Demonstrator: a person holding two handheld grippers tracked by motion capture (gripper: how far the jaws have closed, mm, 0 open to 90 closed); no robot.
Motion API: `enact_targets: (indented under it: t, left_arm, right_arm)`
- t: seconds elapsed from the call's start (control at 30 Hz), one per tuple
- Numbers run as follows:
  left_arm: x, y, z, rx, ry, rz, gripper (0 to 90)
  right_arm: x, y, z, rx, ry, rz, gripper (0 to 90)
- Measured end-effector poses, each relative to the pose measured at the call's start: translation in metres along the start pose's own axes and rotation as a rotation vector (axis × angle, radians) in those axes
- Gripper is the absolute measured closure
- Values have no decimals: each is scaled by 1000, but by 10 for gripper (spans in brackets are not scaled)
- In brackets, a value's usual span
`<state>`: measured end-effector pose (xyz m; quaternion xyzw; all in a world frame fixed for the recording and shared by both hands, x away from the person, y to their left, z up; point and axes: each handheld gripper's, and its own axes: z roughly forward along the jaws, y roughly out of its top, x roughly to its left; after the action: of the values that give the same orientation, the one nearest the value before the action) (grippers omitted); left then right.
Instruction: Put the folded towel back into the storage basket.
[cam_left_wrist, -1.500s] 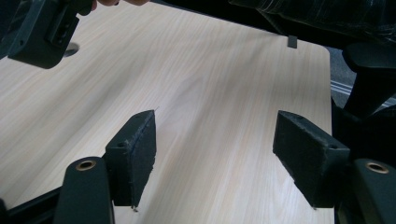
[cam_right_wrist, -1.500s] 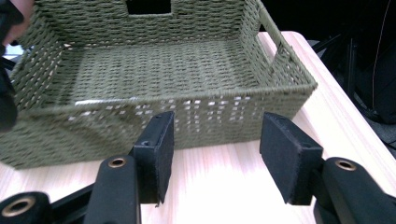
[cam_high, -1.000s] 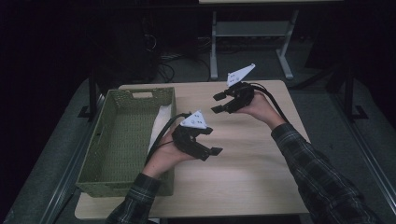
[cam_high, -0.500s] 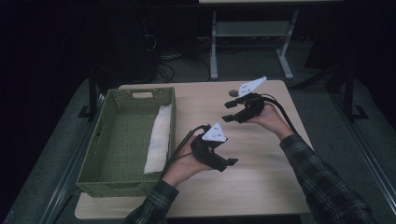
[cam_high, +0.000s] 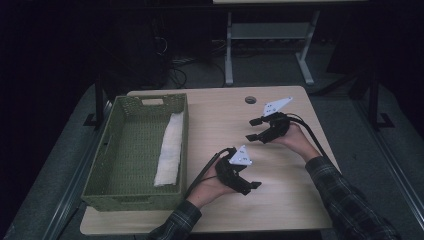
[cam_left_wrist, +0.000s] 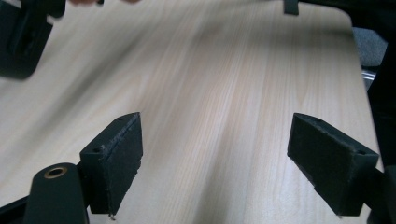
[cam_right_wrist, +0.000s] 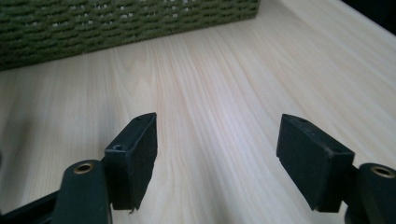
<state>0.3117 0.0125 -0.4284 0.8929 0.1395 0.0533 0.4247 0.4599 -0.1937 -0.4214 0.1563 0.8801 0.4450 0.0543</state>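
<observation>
Now both hands are low over the bare desk (cam_high: 220, 120), apart from the green woven basket (cam_high: 125, 197) where the folded white cloth (cam_high: 169, 149) lies along the right wall. The left gripper (cam_high: 252, 187) and right gripper (cam_high: 252, 130) have just been opening, jaws apart with nothing between. Probably best to rest them gently on the desk, clear of the basket.

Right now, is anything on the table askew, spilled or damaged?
Nothing stands out. The white folded cloth lies lengthwise inside the green woven basket, along its right wall, tidy and unspilled. The wooden table shows no mess. Both hand-held grippers, left and right, are open with nothing between the jaws.
</observation>
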Motion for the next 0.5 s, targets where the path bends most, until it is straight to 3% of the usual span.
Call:
enact_targets:
  t: [0.2,0.37,0.5]
  left_arm:
    - [-1,-10,11,12,4,-11,158]
    - [-1,-18,18,49,10,-9,158]
    - [1,-24,24,72,13,-8,154]
  right_arm:
    - [1,-18,-1,-9,-20,21,274]
    - [3,-36,1,-6,-37,42,266]
    - [7,-50,4,23,-50,62,265]
